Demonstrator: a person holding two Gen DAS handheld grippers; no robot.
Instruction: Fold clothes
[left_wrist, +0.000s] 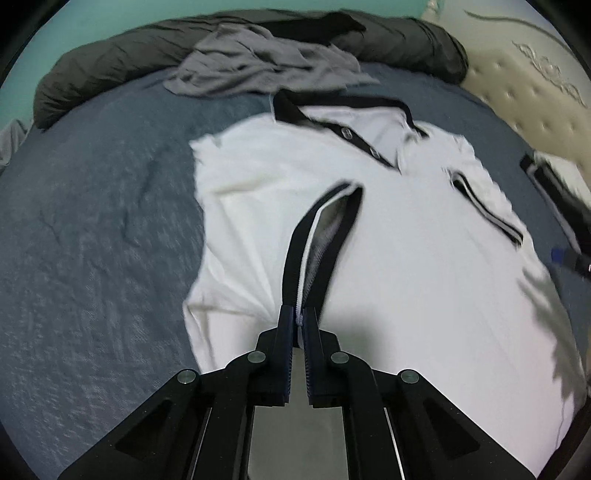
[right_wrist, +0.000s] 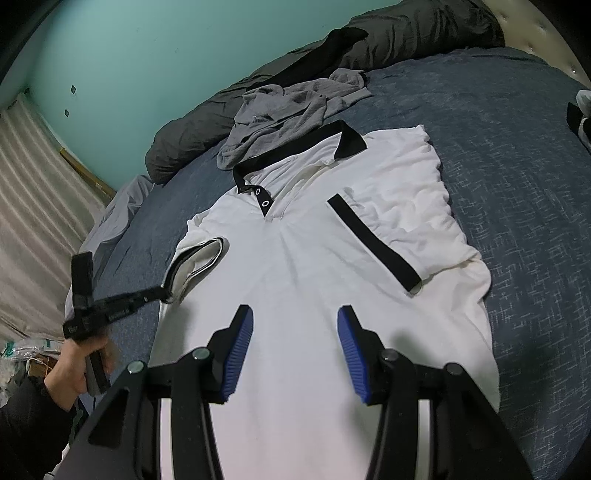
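- On blue bedspread (right_wrist: 517, 177), white polo shirt (right_wrist: 332, 258) lying face up, collar (right_wrist: 295, 151) toward grey garment (right_wrist: 280, 110).
- Left gripper (left_wrist: 300, 317) clamped on black-trimmed sleeve cuff (left_wrist: 325, 229), lifted over shirt's chest; probably for folding sleeve inward.
- Right gripper (right_wrist: 295, 350) hovering above shirt's lower front, fingers wide apart, nothing held (likely waiting for its turn).
- Opposite sleeve already flat across shirt's chest.
- No readable brand, label or writing anywhere on shirt.

left wrist: low, close | right wrist: higher | shared: white polo shirt (left_wrist: 388, 258) (right_wrist: 332, 258)
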